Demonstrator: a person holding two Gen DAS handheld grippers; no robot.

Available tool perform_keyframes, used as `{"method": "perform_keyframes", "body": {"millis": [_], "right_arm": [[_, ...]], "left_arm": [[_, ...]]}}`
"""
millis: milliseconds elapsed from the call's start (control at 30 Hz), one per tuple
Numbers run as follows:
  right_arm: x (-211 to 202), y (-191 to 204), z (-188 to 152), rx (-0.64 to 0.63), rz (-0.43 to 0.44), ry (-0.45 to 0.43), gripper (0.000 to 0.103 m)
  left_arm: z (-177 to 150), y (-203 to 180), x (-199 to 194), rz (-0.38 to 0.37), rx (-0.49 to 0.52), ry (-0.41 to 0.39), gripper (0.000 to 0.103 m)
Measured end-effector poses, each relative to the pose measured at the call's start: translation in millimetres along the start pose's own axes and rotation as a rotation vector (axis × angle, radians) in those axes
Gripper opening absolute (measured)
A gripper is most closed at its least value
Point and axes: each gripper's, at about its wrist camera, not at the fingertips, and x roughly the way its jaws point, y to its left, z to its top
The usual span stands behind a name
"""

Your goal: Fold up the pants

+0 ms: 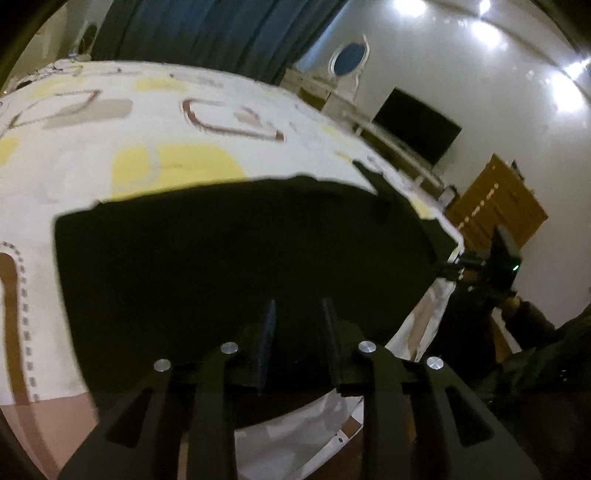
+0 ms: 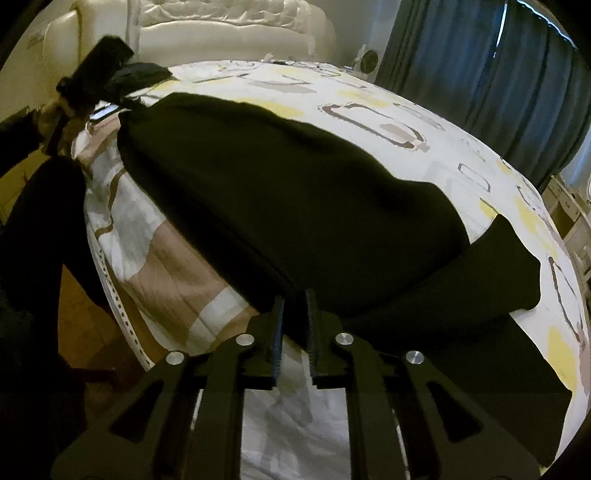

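Wide bed (image 2: 388, 110) under a white cover printed with yellow, beige and brown shapes, filling most of both views. Dark teal curtains (image 1: 221, 33) hanging behind it, a cream padded headboard (image 2: 229, 33) at the far end in the right wrist view. Black fabric pants (image 2: 295, 192) spread flat along the near edge of the bed, doubled over so that 1 layer lies on another, with a lower layer sticking out to the right in the right wrist view. Flat black screen (image 1: 417, 125) on a white console against the far wall, a brown wooden cabinet (image 1: 498, 199) beside it.

Left tongs (image 1: 299, 314) at the near edge of the pants in the left wrist view, the 2 fingers parted with a gap between them; dark cloth beneath and between, too dark to tell whether any fold is pinched. Right tongs (image 2: 295, 306) nearly closed, the 2 ribbed fingers pressed on the near edge of the pants, a fold of black cloth caught between them. In the left wrist view, right tongs also visible at the far right corner of the pants, at the edge of the bed.
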Motion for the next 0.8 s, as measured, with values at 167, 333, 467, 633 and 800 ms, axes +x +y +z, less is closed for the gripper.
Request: {"method": "perform_keyframes", "body": {"millis": [167, 333, 467, 633, 800], "right_arm": [[-15.1, 5.5, 17.5, 0.012, 0.01, -0.072, 0.025], [-12.8, 45.3, 50.9, -0.07, 0.081, -0.165, 0.033], [16.3, 78.1, 70.1, -0.165, 0.11, -0.166, 0.033], [42.5, 101.6, 80.6, -0.211, 0.146, -0.151, 0.033], [57.3, 113.3, 82.7, -0.255, 0.12, -0.126, 0.033]], "left_arm": [[-3.2, -9.3, 2.7, 0.025, 0.024, -0.01, 0.044], [-3.6, -14.0, -4.1, 0.037, 0.015, -0.05, 0.054], [-5.0, -9.1, -6.8, 0.057, -0.026, -0.066, 0.059], [-8.2, -5.3, -11.2, 0.07, -0.065, -0.073, 0.063], [-15.3, -21.3, -14.6, 0.01, -0.056, -0.062, 0.064]]}}
